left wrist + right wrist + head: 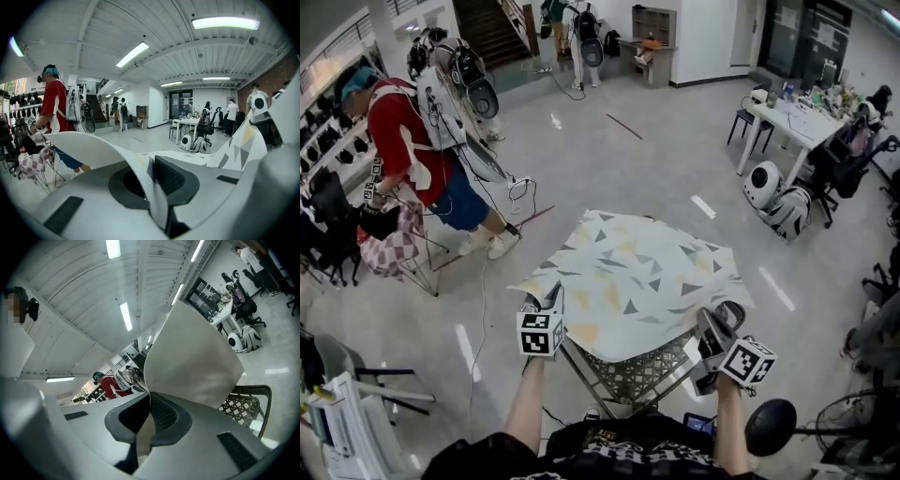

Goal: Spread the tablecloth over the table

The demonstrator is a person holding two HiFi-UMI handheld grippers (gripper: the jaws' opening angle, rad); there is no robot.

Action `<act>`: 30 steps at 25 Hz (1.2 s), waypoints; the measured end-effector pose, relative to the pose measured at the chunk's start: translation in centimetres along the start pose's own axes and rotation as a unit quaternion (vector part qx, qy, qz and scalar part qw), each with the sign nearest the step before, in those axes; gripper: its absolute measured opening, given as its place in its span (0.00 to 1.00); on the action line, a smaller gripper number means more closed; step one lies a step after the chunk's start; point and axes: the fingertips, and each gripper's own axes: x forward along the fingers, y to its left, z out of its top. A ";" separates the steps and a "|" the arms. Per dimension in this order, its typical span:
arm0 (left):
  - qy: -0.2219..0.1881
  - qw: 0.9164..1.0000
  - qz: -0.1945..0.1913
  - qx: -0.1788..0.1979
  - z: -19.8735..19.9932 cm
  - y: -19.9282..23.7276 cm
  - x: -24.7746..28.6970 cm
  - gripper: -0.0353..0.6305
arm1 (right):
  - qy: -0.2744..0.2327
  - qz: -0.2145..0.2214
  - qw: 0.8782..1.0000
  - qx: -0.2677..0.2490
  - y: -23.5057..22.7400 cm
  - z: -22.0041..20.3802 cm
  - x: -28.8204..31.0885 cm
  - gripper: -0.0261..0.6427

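The tablecloth [637, 277], white with grey and yellow triangles, lies billowed over a small metal lattice table [628, 375] in the head view. My left gripper [547, 302] is shut on the cloth's near left corner. My right gripper [720, 321] is shut on its near right corner. In the left gripper view the cloth's edge runs pinched through the left gripper [152, 176], and its patterned side [236, 145] spreads off to the right. In the right gripper view the cloth [192, 362] rises as a pale sheet out of the right gripper [149, 416], with the table's lattice frame [246, 406] beyond it.
A person in a red shirt [398, 141] stands at the left beside a rack with checked cloth [389, 248]. A white desk [787, 117] with chairs and white-and-black bags [778, 197] stands at the back right. A black round stool [771, 427] is near my right arm.
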 end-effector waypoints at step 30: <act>0.195 0.964 -0.080 -0.165 -25.3 0.5 -0.7 0.12 | -0.012 -0.339 0.933 0.122 -14.3 -23.5 -11.3 0.07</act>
